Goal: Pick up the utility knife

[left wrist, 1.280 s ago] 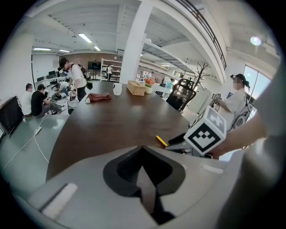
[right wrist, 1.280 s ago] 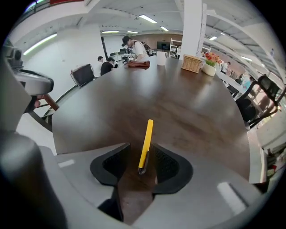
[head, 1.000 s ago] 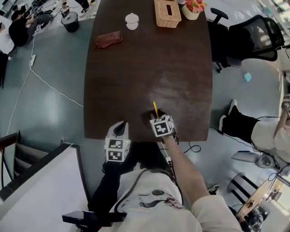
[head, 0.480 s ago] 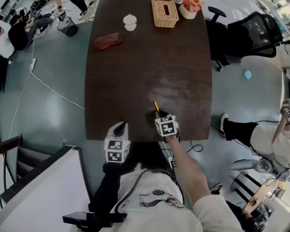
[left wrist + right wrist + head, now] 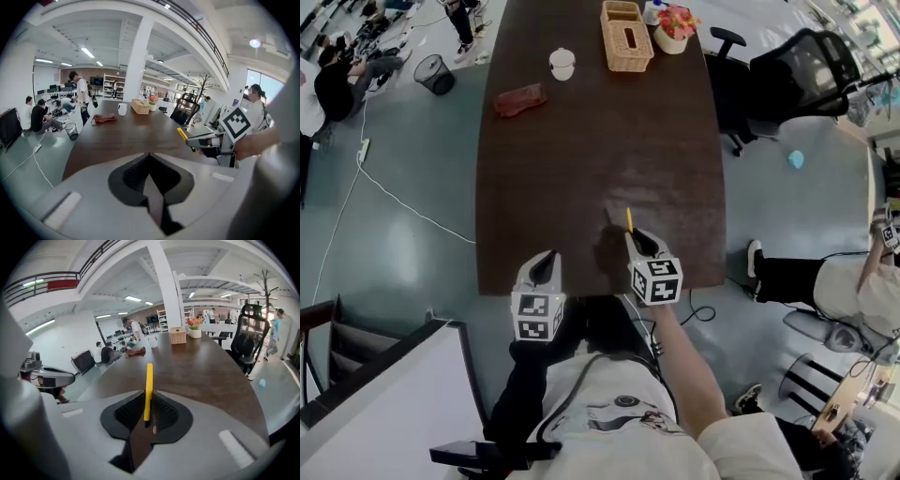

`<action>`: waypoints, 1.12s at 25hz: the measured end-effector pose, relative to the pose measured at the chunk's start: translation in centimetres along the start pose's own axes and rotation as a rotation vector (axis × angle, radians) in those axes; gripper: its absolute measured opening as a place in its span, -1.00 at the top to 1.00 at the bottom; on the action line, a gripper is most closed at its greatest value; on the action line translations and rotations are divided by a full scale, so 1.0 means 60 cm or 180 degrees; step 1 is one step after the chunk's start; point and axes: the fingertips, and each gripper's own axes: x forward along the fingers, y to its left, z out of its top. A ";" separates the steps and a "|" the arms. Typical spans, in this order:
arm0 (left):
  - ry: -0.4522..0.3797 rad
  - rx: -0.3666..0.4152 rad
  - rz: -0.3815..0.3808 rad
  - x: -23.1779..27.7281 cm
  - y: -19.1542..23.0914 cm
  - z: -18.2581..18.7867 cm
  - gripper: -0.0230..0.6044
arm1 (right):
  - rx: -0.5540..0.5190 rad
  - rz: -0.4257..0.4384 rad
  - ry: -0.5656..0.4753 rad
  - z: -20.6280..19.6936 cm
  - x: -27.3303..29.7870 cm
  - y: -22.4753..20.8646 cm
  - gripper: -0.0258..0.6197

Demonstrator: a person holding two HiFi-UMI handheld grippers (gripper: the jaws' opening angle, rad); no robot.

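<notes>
The utility knife [image 5: 629,218] is a slim yellow stick, held above the near edge of the dark wooden table [image 5: 581,141]. My right gripper [image 5: 636,236] has just been closing and is shut on its rear end, the yellow body pointing out ahead of the jaws. In the right gripper view the knife [image 5: 148,390] stands upright between the black pads. In the left gripper view the knife [image 5: 183,135] juts from the right gripper [image 5: 199,140]. My left gripper [image 5: 546,261] hovers at the table's near edge, left of the right one, shut with nothing in it.
At the table's far end stand a wicker tissue box [image 5: 626,36], a white cup [image 5: 562,64], a flower pot [image 5: 672,21] and a reddish cloth [image 5: 520,98]. A black office chair [image 5: 797,80] and a seated person's legs [image 5: 806,277] are on the right. A cable [image 5: 394,178] crosses the floor on the left.
My right gripper has lifted off the table with the knife in it and drawn back toward the near edge. The left gripper has risen a little.
</notes>
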 end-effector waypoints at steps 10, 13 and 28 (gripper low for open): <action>-0.0352 0.0118 0.0076 -0.083 0.041 0.016 0.93 | -0.0020 -0.0087 -0.0469 0.021 -0.144 0.076 0.76; -0.0423 0.0123 0.0093 -0.105 0.029 0.009 0.93 | -0.0065 -0.0077 -0.0605 0.024 -0.181 0.096 0.76; -0.1036 0.0192 0.0311 -0.310 -0.174 -0.037 0.93 | -0.0161 0.0159 -0.1470 -0.031 -0.509 0.164 0.76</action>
